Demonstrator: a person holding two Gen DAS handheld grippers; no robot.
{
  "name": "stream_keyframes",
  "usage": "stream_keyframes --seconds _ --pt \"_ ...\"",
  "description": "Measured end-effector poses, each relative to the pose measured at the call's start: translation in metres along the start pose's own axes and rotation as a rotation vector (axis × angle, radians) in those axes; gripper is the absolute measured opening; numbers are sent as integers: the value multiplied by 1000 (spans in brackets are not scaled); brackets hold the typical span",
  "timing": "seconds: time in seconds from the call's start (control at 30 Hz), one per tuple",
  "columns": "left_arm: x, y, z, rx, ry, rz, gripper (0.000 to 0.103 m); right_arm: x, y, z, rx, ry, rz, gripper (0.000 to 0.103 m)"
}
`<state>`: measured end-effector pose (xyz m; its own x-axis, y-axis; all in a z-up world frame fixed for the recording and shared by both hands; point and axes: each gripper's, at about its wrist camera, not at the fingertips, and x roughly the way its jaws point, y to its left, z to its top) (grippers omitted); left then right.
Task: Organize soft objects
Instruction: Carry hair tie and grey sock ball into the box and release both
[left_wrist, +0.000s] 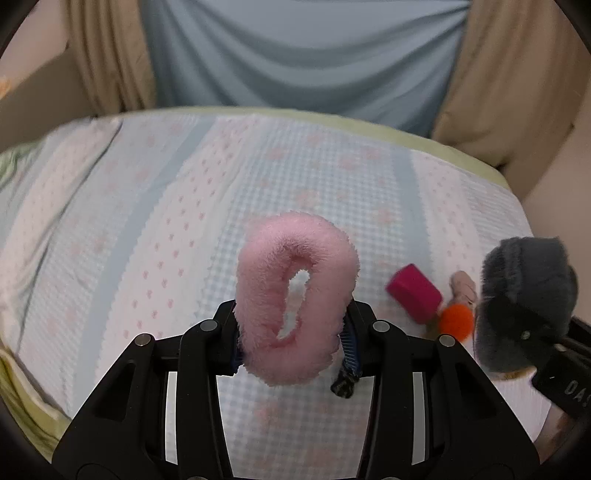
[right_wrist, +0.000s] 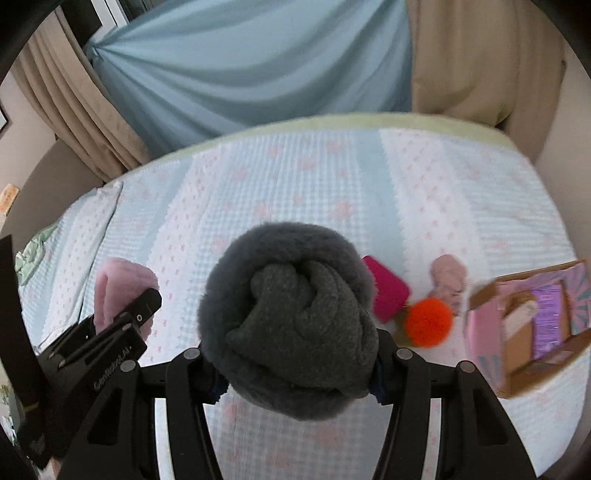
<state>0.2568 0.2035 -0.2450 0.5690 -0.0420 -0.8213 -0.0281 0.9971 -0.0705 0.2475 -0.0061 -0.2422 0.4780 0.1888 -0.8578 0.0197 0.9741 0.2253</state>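
Note:
My left gripper (left_wrist: 293, 349) is shut on a fluffy pink ring-shaped soft thing (left_wrist: 295, 295) and holds it above the bed; it also shows at the left of the right wrist view (right_wrist: 122, 288). My right gripper (right_wrist: 295, 373) is shut on a rolled dark grey fuzzy bundle (right_wrist: 291, 321), which also shows at the right of the left wrist view (left_wrist: 524, 302). On the bedspread lie a magenta block (right_wrist: 386, 291), an orange pompom (right_wrist: 428, 321) and a small pale pink soft thing (right_wrist: 448, 277).
The bed (right_wrist: 332, 177) has a light blue and white cover with pink marks. An open cardboard box (right_wrist: 532, 325) with pink and purple lining sits at its right edge. Blue and beige curtains (right_wrist: 258, 66) hang behind the bed.

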Motion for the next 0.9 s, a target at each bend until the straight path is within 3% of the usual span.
stream_keyframes --seconds 0.27,0.53,0.7,0.9 --pt "-71 -60 11 69 -78 -69 38 -89 -46 -11 5 -82 -41 53" --pt "-117 -161 -8 91 -119 -113 38 -153 -142 -27 13 -117 -96 53" --pt "-121 -236 -29 91 -107 -130 38 -179 -209 -34 23 -111 -108 53" --pt "-96 -326 -54 119 -37 -165 38 -184 -290 -31 15 -74 -133 53"
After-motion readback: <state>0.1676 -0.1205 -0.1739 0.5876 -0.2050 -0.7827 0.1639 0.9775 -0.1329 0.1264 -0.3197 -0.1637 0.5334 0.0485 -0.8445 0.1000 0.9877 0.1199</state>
